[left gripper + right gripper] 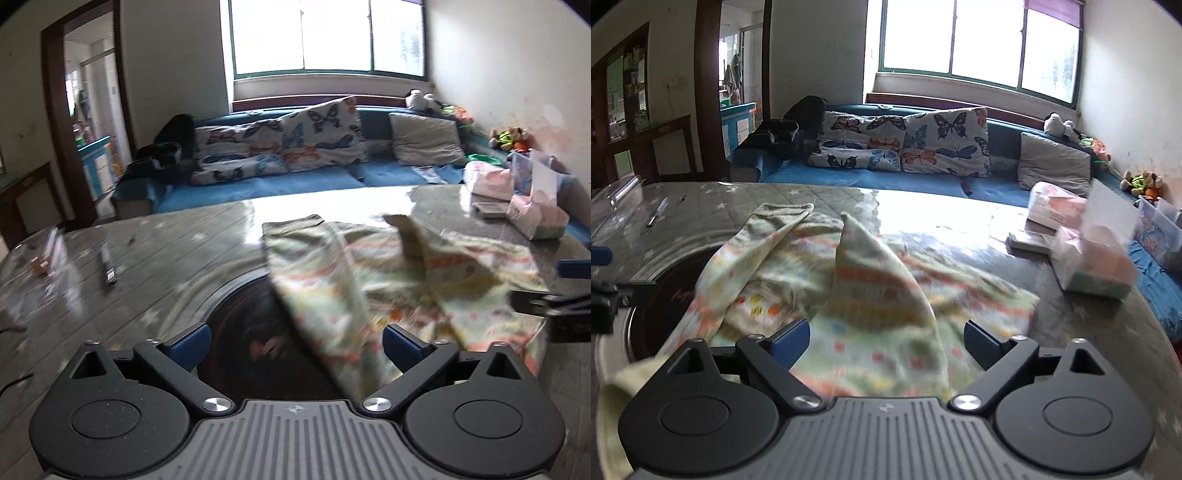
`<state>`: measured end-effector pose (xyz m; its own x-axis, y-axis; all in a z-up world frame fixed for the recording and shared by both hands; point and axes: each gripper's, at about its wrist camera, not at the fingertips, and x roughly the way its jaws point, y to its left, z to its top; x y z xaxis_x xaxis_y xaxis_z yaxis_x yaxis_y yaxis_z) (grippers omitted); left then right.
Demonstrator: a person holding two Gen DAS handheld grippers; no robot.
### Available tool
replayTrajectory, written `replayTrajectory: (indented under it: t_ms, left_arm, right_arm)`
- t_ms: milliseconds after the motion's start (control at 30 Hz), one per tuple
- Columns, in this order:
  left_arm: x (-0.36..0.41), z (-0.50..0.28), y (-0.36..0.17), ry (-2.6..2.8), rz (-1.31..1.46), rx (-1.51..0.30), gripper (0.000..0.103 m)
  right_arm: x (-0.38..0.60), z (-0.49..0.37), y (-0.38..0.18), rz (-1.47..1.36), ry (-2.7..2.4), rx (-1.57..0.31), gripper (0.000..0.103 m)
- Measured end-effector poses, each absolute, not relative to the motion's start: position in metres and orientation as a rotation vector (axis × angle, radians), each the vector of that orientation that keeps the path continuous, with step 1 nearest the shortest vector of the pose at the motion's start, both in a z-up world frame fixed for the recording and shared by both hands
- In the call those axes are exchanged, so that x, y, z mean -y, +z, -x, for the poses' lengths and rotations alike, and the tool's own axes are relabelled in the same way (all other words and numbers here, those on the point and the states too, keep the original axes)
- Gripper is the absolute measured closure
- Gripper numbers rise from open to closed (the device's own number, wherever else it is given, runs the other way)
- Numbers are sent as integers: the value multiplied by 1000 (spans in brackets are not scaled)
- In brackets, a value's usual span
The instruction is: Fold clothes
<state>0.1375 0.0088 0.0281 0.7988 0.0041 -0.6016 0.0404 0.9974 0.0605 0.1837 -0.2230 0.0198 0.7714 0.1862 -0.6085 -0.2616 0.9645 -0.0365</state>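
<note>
My left hand-held gripper fills the bottom of its frame with its blue pads spread wide and pressing on nothing. A long leg of the patterned garment runs from the frame's centre down toward the right pad, and the dark round inset of the bench shows between the pads. My right hand-held gripper is likewise released, its pads well apart. The cloth lies between and under them, but I cannot see either pad clamping it.

The garment is pale green with orange, yellow and blue printed bands. It lies crumpled across the middle of the bench. In the right wrist view one cuffed end reaches toward the upper left, and a pointed fold stands up at the centre. The cloth is blurred in both views.

At the right of that frame, near the bench's far edge, sits a tissue pack with another soft package behind it, both apart from the garment. A dark pen-like object lies at the left of the left wrist view.

Beyond the bench is a blue sofa with butterfly cushions under a bright window.
</note>
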Motion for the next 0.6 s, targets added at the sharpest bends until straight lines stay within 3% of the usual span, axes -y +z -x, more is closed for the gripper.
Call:
replayTrajectory:
  t_ms: [167,467,567,600]
  left_arm:
    - [7,-176,22,-75,-102,-659,11]
    - [19,-234,1,-97,-143,-702,22]
    - [20,-247,-7,-96,-155,-726,29]
    - [20,-251,-10,-94,-160,-734,37]
  right_arm:
    - [211,-225,20,120,266,-641,25]
    - [178,-294,6,172,309,-675,35]
    - [171,-307,-5,200,297,-693,43]
    - [172,-310,-8,199,292,-702,47]
